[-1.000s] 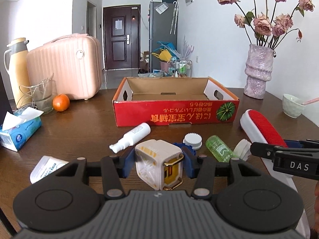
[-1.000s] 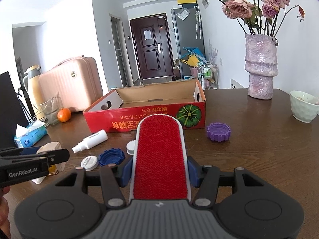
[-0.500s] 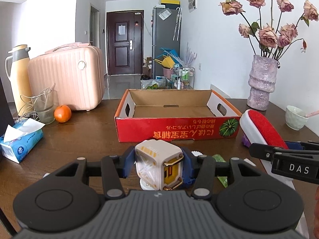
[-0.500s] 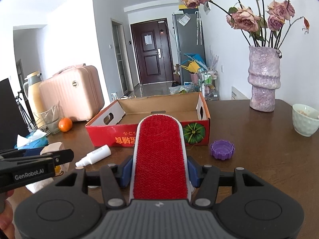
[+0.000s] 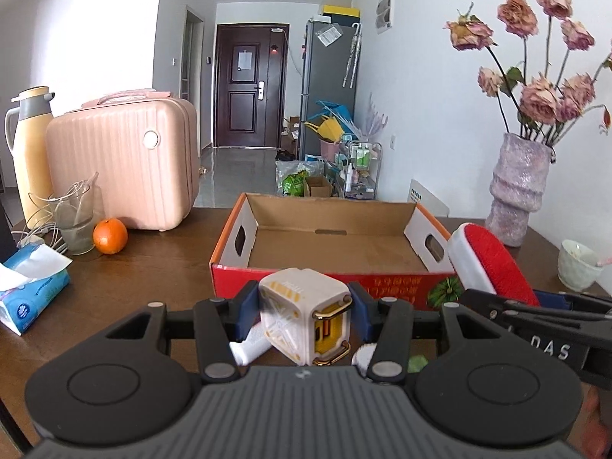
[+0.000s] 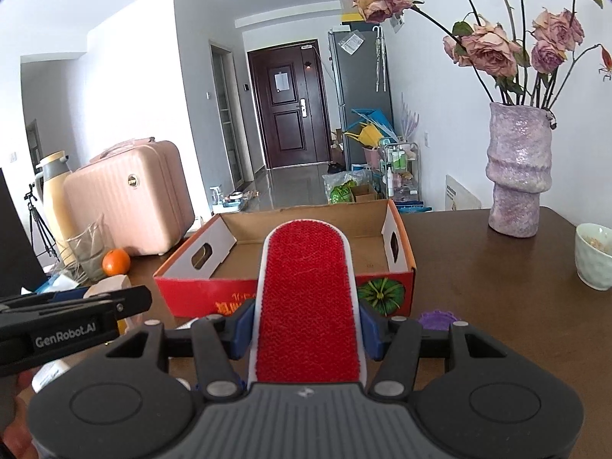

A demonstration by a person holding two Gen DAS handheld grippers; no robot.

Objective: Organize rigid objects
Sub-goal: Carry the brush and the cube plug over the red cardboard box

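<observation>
Left wrist view: left hand-held gripper (image 5: 306, 315) clamped on a white cube (image 5: 304, 321) with yellow markings and gold corner brackets, held just short of the open red cardboard box (image 5: 329, 241) on the worktop (image 5: 153, 267). Right wrist view: right hand-held gripper (image 6: 308, 329) clamped on a white-edged, red-faced lint brush (image 6: 308, 298), its tip over the box's front wall.

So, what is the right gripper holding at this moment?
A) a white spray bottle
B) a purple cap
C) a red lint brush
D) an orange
C: in the right wrist view the right gripper is closed on the red lint brush, whose white edges sit between the blue pads, pointing toward the cardboard box.
</observation>
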